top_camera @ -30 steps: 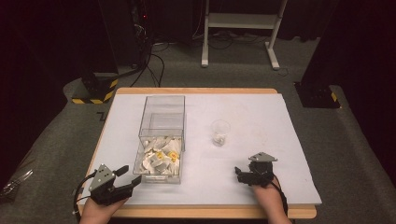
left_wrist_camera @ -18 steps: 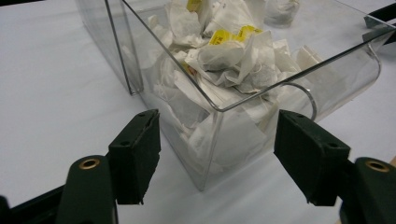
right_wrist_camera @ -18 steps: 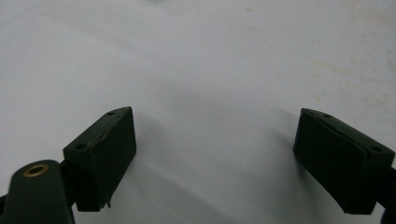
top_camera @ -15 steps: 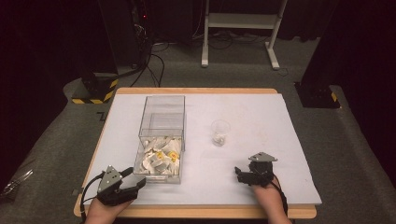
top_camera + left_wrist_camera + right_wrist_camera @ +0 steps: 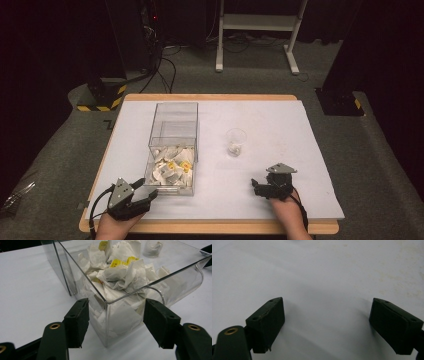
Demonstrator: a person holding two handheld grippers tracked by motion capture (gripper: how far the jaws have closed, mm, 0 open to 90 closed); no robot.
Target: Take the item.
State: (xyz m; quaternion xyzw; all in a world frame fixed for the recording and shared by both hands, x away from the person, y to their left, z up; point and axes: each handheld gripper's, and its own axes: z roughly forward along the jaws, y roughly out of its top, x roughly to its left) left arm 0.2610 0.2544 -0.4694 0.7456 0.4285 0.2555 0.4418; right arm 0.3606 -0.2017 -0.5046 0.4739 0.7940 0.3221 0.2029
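Left gripper (image 5: 148, 196): near edge of the table, at the person's left; black jaws spread, nothing pinched. In the left gripper view the jaws stand either side of the near corner of the clear box, not touching it. They have just been closing a little, with only that corner between them.

Right gripper (image 5: 256, 186): near edge, at the person's right, well apart from the box; jaws spread wide over bare white table cover (image 5: 280, 130), holding nothing. A grey three-cornered plate sits on top of it.

Clear box (image 5: 172, 145): transparent plastic, long and rectangular, open-topped, with rounded corners on the near wall. It stands on the white cover left of centre, its long side running away from the person. The near half is heaped with tea bags; the far half looks bare.

Tea bags (image 5: 120, 275): white paper sachets, crumpled and piled loosely, some pressed against the near wall; thin strings show among them. Several carry yellow paper tags (image 5: 115, 263). Print on the tags is too small to read; no brand can be made out.

Clear cup (image 5: 235, 142): small, transparent, upright, to the right of the box and apart from it; something pale lies in its bottom, too small to identify.

No readable writing elsewhere on the table.
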